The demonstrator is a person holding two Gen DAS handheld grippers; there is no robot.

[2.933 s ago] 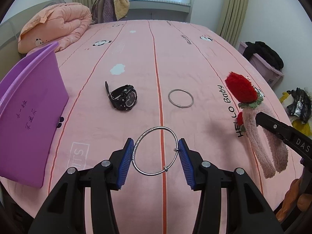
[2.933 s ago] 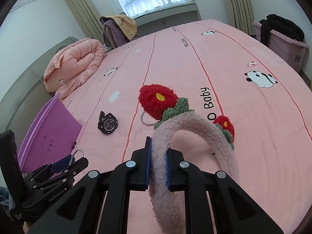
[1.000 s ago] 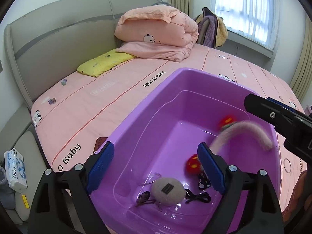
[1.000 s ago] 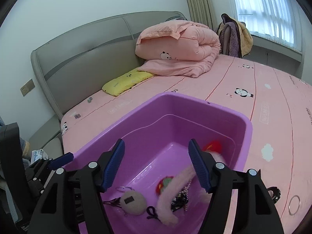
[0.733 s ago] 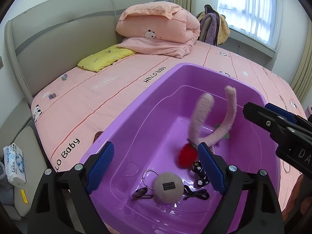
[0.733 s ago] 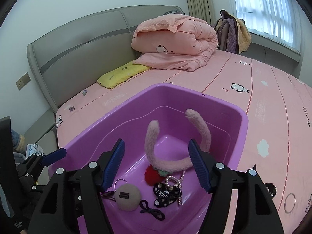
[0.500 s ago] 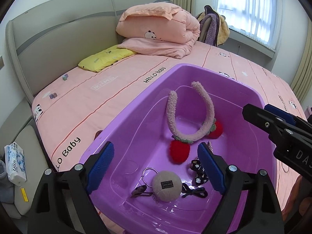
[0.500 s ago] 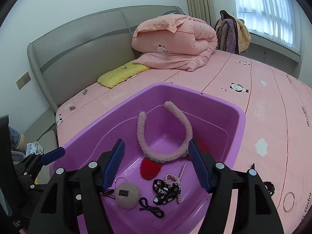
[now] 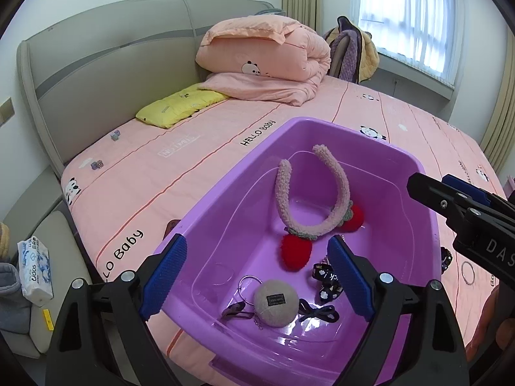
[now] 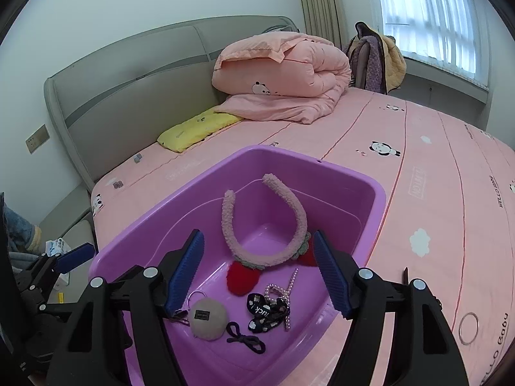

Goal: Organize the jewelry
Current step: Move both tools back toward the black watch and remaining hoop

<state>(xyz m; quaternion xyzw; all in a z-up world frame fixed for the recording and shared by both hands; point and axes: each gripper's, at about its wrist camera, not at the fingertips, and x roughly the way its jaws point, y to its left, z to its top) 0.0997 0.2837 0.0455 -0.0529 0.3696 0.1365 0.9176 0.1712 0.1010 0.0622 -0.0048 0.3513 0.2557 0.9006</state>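
The purple tub (image 9: 428,199) sits on the pink bed (image 9: 180,167) near its edge, and the jewelry is inside it. A fuzzy pink headband (image 9: 313,199) leans against the tub's far inner wall, ends up, with red pompom flowers (image 9: 296,251) at its base. On the tub floor in front lie a round beige pompom (image 9: 276,302) on a metal ring, a dark hair tie (image 9: 318,313), a black printed bow (image 9: 325,281) and, in the right wrist view, a string of pearls (image 10: 283,292). Outside the tub, a thin silver bangle (image 10: 468,323) lies flat on the sheet, well apart from the rest.

The left gripper (image 9: 257,280) hovers over the tub's near rim with its blue ribbed pads (image 9: 164,276) spread wide and nothing between them. The right gripper (image 10: 257,273) hangs beside it, likewise parted and empty.

The sheet is smooth pink cotton with thin red stripes, pandas, clouds and "HELLO Baby" lettering. At the head of the bed stand a padded grey headboard (image 9: 96,74), a flat yellow pillow (image 9: 180,107) and a thick folded pink quilt (image 9: 267,54). Behind it, clothes are draped over a chair (image 9: 351,54) below a bright window with sheer curtains (image 9: 415,19). A pack of tissues (image 9: 33,267) lies on the grey bench beside the bed.
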